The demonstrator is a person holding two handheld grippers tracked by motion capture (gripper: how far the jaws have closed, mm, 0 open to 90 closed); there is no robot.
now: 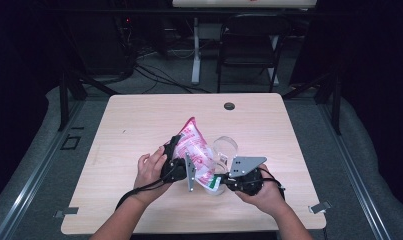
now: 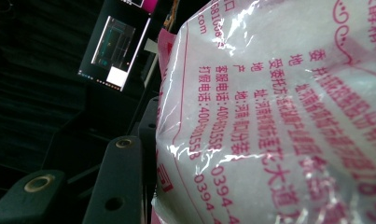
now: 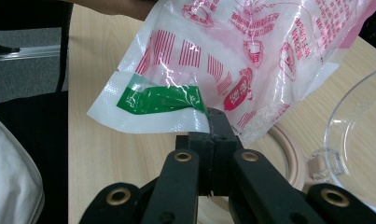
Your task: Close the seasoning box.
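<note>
A clear plastic bag [image 1: 195, 149] printed in pink and holding white grains is lifted, tilted, over the table [image 1: 139, 125]. My left gripper [image 1: 175, 150] is shut on its upper body. In the left gripper view the bag [image 2: 279, 116] presses against one black finger [image 2: 118, 186] and hides the other. My right gripper [image 3: 217, 122] is shut on the bag's lower sealed edge, beside a green strip [image 3: 164, 99]; it also shows in the high view [image 1: 220, 179]. A clear jar [image 1: 225, 148] stands just behind the bag, and its wall [image 3: 358, 135] appears at the right.
A beige-rimmed ring or lid [image 3: 288, 158] lies on the table under the bag. A cable hole [image 1: 229, 106] sits near the far edge. A black chair [image 1: 251, 45] and a desk leg [image 1: 195, 55] stand beyond the table. A lit screen [image 2: 113, 51] hangs in the dark.
</note>
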